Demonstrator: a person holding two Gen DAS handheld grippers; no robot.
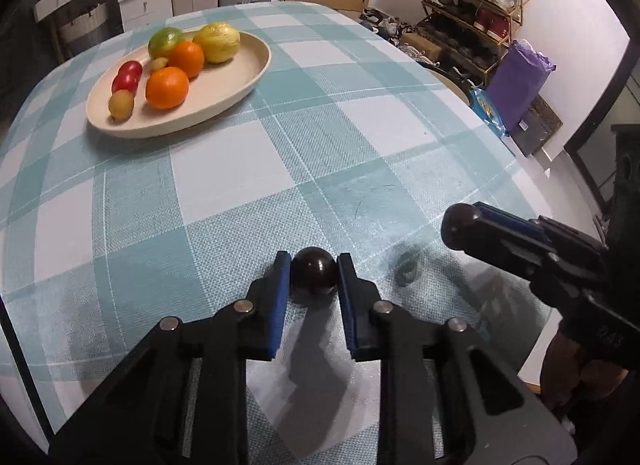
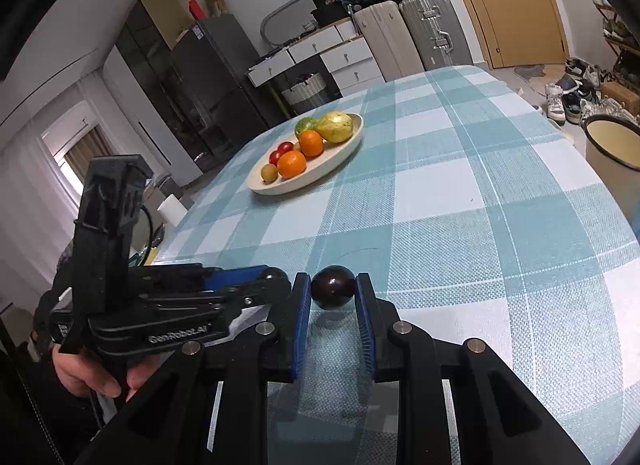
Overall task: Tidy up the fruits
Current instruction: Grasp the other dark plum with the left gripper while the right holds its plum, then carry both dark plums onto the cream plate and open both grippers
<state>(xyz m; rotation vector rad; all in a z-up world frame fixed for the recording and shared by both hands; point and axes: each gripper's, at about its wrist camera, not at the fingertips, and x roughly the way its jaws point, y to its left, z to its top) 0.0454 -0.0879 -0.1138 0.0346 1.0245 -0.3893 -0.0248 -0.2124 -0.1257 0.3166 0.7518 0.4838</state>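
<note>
A beige oval plate [image 1: 244,83] [image 2: 344,155] on the checked tablecloth holds two oranges [image 1: 167,88], a yellow fruit [image 1: 217,42], a green fruit [image 1: 165,41], red tomatoes [image 1: 127,74] and small kiwis [image 1: 121,104]. My left gripper [image 1: 314,265] is shut on a dark round plum [image 1: 314,271], low over the near table. My right gripper [image 2: 333,285] is shut on a second dark plum [image 2: 333,286]; it shows at the right of the left wrist view [image 1: 460,225], lifted above the cloth. The left gripper shows in the right wrist view [image 2: 276,277].
The table [image 1: 360,169] has its edge close on the right. Beyond it stand a shoe rack [image 1: 476,5], a purple bag [image 1: 520,77] and a bucket [image 2: 612,141]. Drawers [image 2: 340,53], suitcases [image 2: 404,37] and a dark cabinet [image 2: 200,93] line the far wall.
</note>
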